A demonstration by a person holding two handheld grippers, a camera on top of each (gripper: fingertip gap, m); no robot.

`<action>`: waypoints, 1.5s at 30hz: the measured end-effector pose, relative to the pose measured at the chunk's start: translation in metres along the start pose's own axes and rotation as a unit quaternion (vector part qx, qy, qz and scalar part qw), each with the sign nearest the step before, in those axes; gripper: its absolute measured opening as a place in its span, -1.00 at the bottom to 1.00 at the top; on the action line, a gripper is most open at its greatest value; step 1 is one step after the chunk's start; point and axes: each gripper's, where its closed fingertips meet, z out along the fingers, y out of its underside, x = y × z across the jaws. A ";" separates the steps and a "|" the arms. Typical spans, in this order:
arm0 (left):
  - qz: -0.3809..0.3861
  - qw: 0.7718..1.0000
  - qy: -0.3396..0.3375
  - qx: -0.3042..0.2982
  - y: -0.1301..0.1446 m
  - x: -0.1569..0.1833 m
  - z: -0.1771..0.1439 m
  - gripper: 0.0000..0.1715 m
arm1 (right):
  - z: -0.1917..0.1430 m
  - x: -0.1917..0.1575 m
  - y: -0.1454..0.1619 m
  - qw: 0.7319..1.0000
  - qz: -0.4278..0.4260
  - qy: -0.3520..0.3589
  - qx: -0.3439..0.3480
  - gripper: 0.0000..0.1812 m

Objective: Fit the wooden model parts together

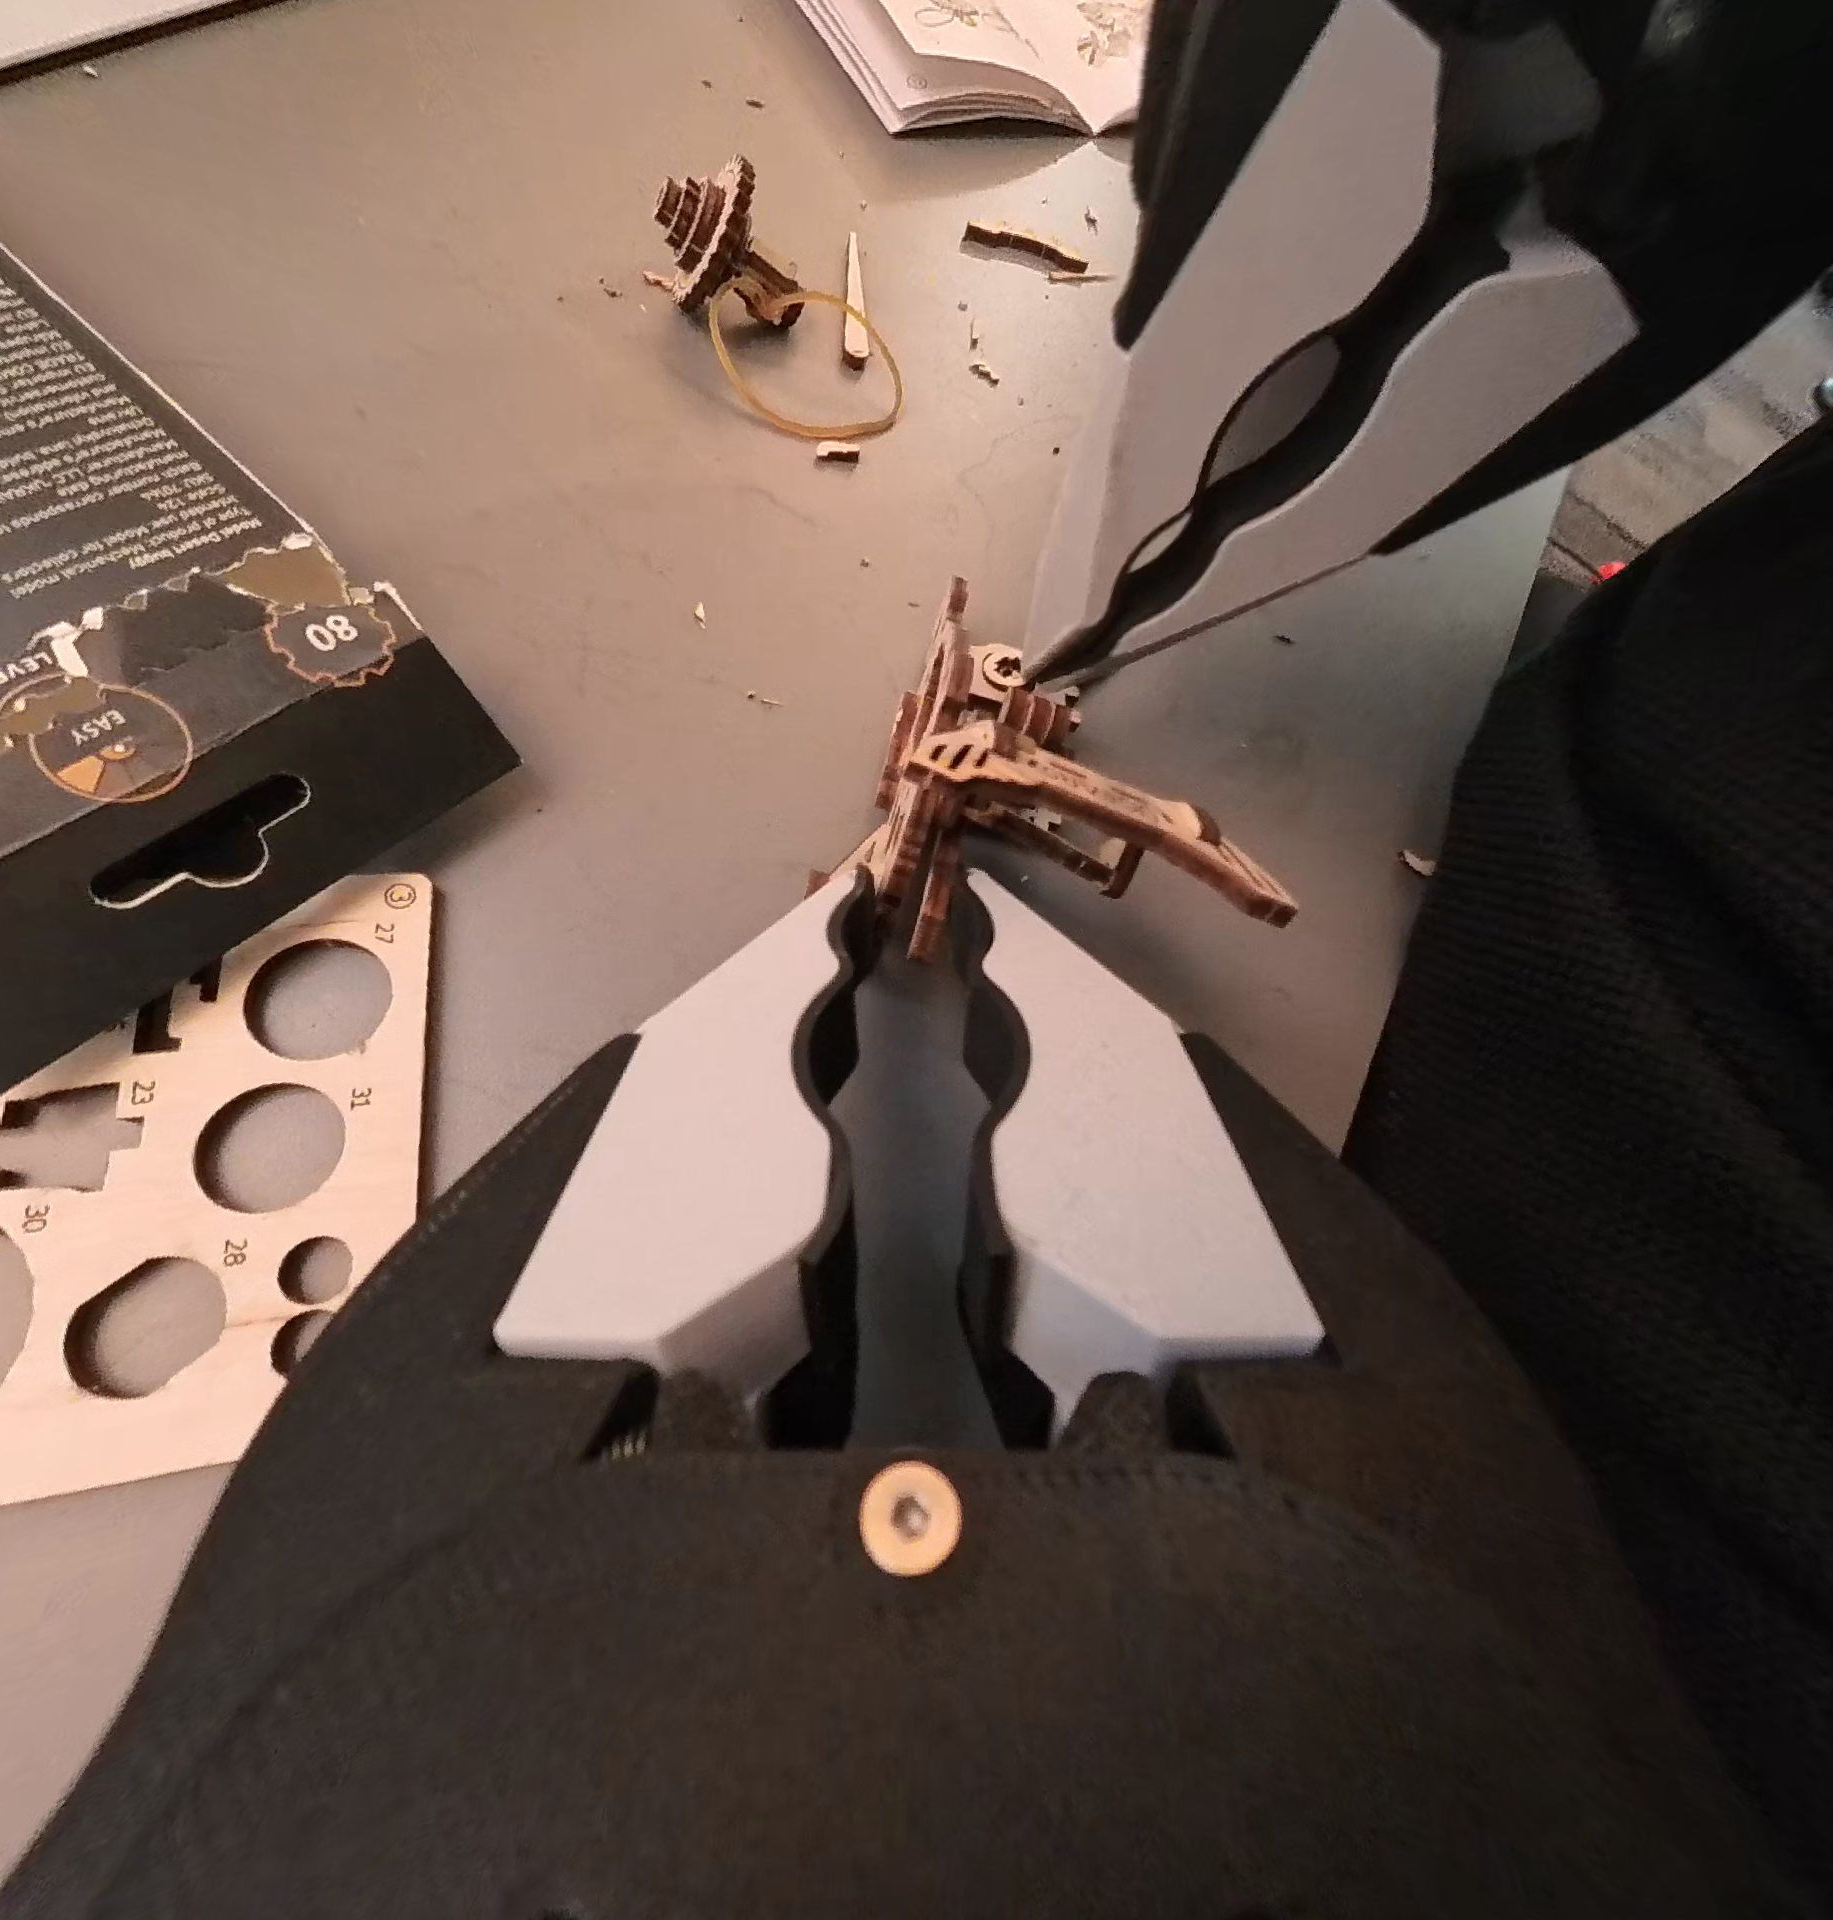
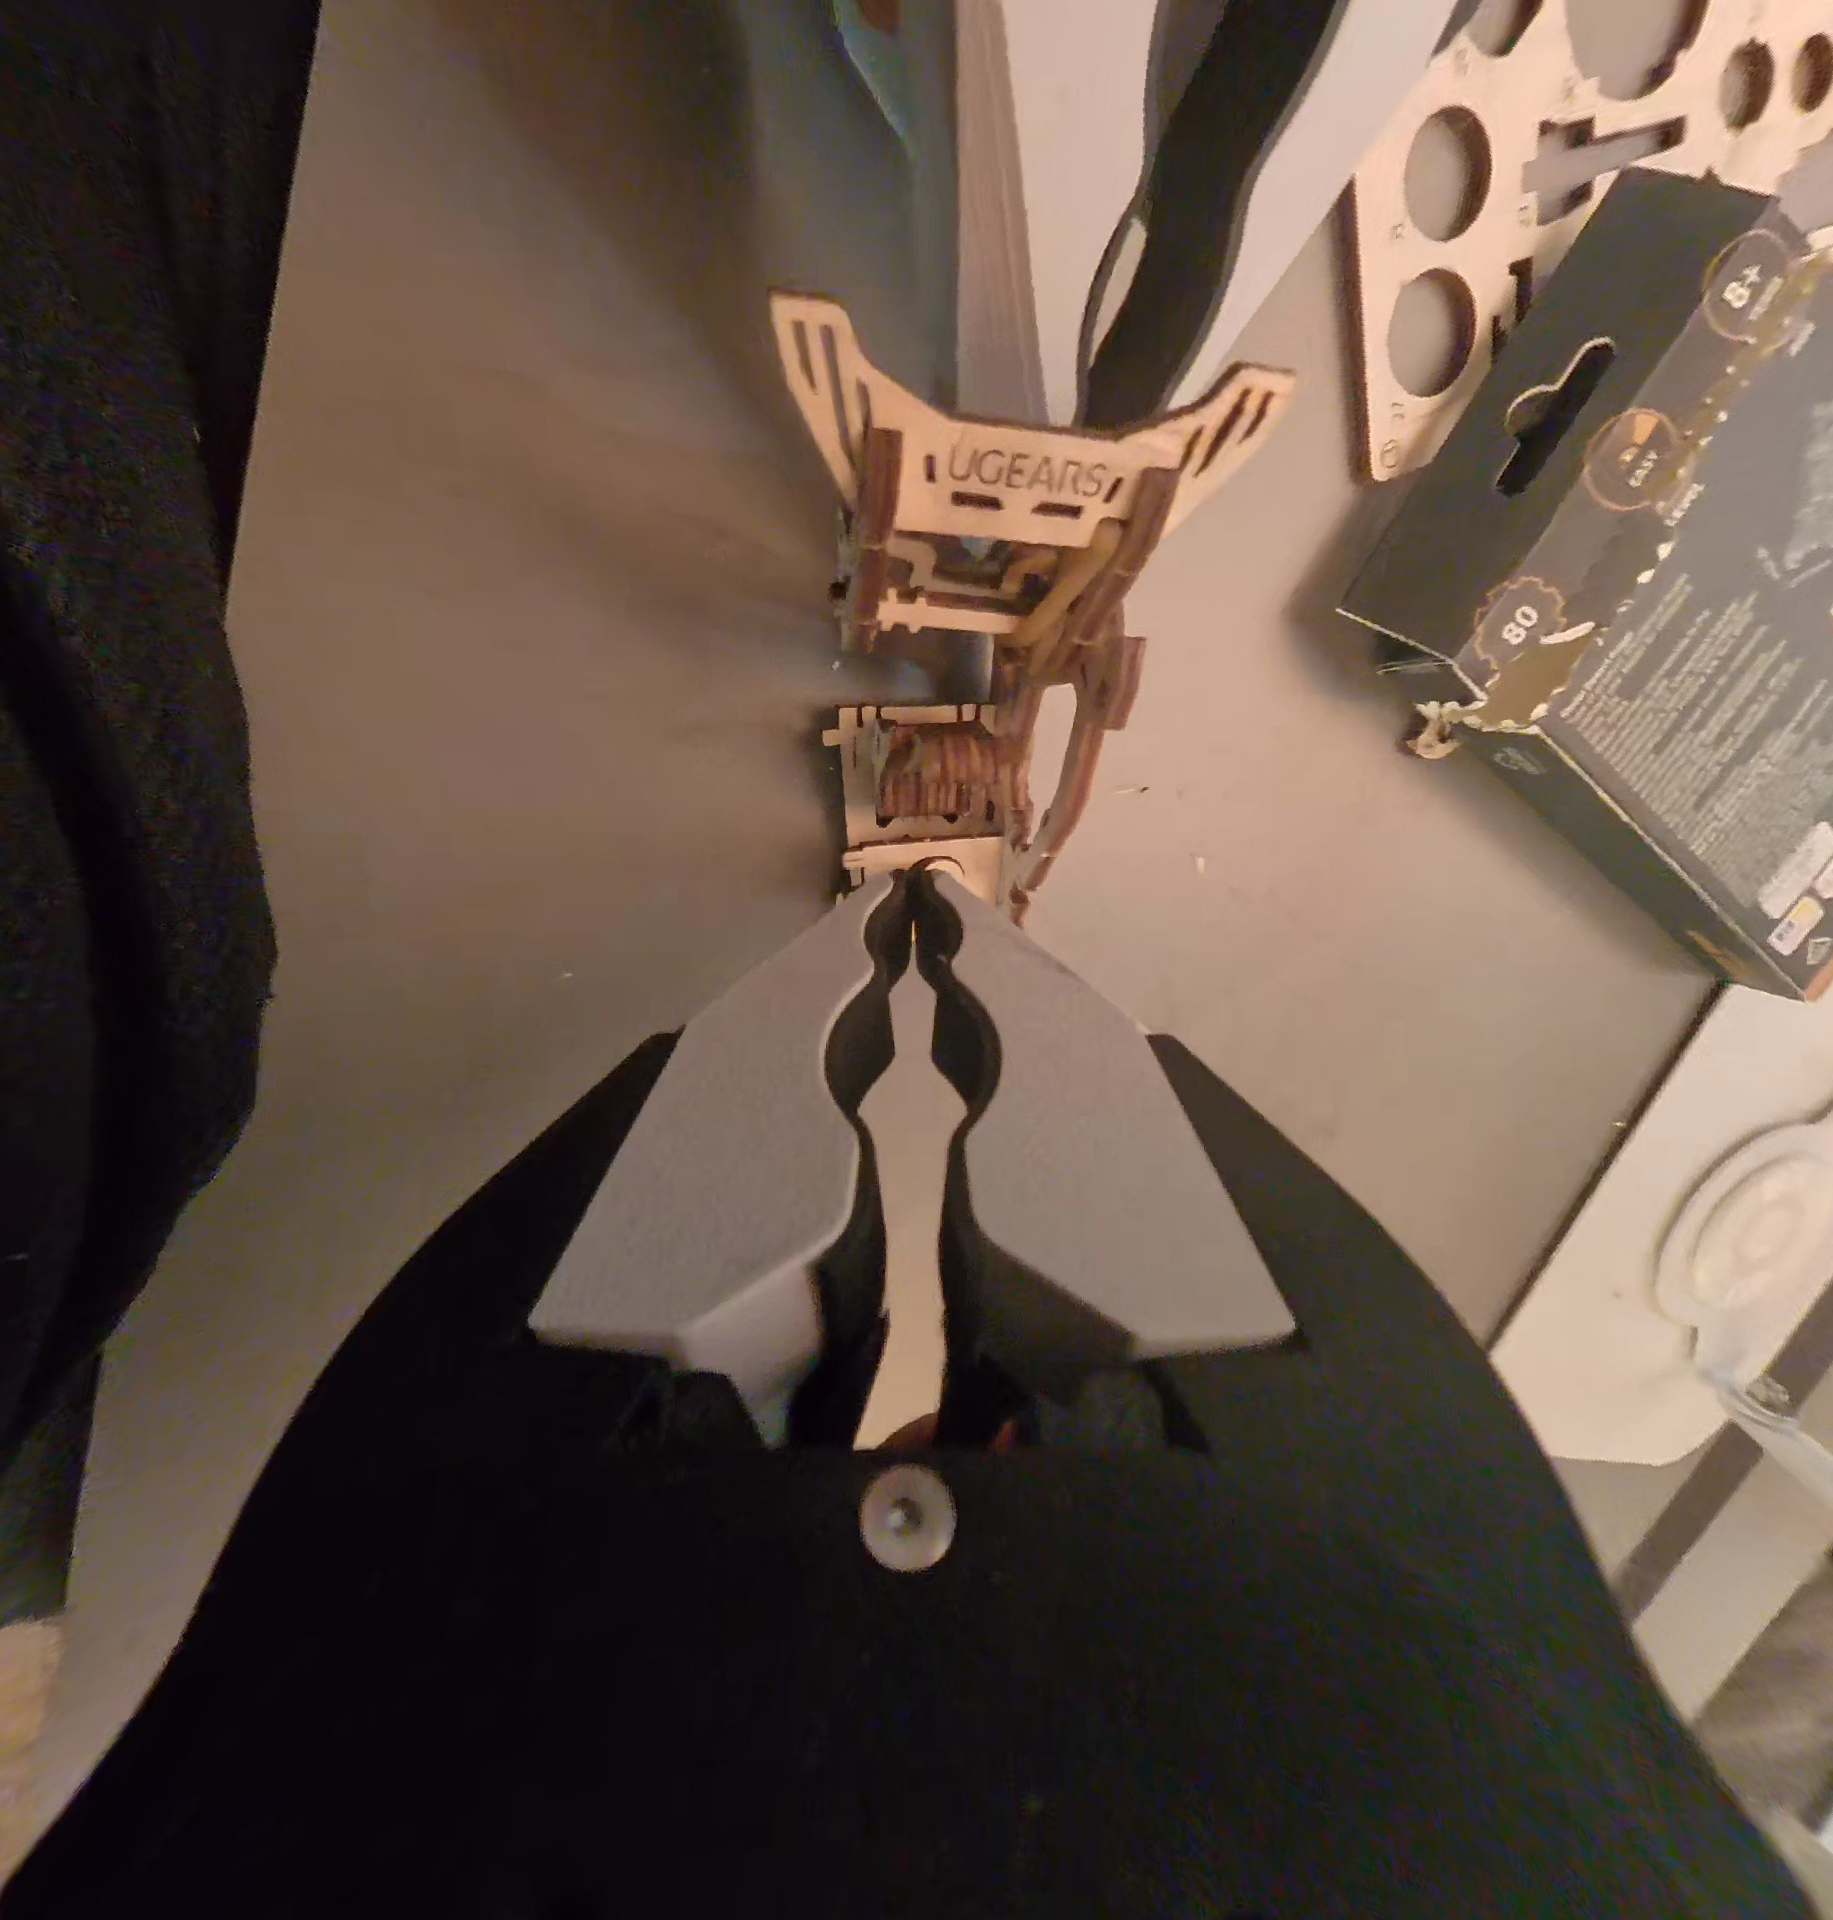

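Layered brown wooden model (image 1: 1005,790), at the grey bench (image 1: 476,416) edge, is clamped by left gripper (image 1: 917,914); right gripper (image 2: 917,883), clenched on a pale wooden stick (image 2: 907,1299), should push squarely.

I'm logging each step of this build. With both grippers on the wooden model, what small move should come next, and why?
Probably a gentle push of the right gripper forward along its fingers. Its tips pinch something thin against the small round piece on the wooden model, which the left gripper grips from the other side to brace it.
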 end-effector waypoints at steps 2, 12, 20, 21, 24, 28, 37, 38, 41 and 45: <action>-0.001 1.000 0.001 0.000 0.000 0.000 0.000 -0.87 | 0.000 0.000 0.000 0.999 0.029 -0.023 0.006 -1.00; 0.007 1.000 0.003 0.000 -0.001 0.002 0.001 -0.87 | -0.009 0.017 0.006 0.923 0.333 -0.065 0.181 -0.96; 0.002 1.000 0.002 0.003 -0.001 0.001 0.000 -0.88 | 0.003 0.011 0.014 0.826 0.500 -0.126 0.228 -0.79; 0.001 1.000 0.002 0.003 -0.001 0.001 0.000 -0.88 | 0.003 0.011 0.013 0.814 0.514 -0.133 0.235 -0.79; 0.004 1.000 0.000 0.003 -0.001 0.001 0.000 -0.88 | 0.003 0.010 0.008 0.763 0.563 -0.171 0.267 -0.76; 0.005 1.000 0.000 0.002 -0.001 0.001 0.000 -0.88 | 0.002 0.009 0.004 0.700 0.610 -0.212 0.303 -0.85; 0.007 1.000 -0.004 0.001 0.000 0.001 0.000 -0.87 | 0.002 0.007 0.001 0.674 0.627 -0.223 0.322 -0.89; 0.007 1.000 -0.005 0.000 0.000 0.001 0.000 -0.87 | 0.002 0.007 0.001 0.675 0.625 -0.222 0.323 -0.89; 0.007 1.000 -0.006 0.000 0.000 0.001 0.000 -0.87 | 0.002 0.007 0.001 0.685 0.618 -0.208 0.325 -0.89; 0.004 1.000 -0.006 0.000 0.000 0.000 0.000 -0.87 | 0.003 0.005 0.000 0.696 0.609 -0.203 0.322 -0.89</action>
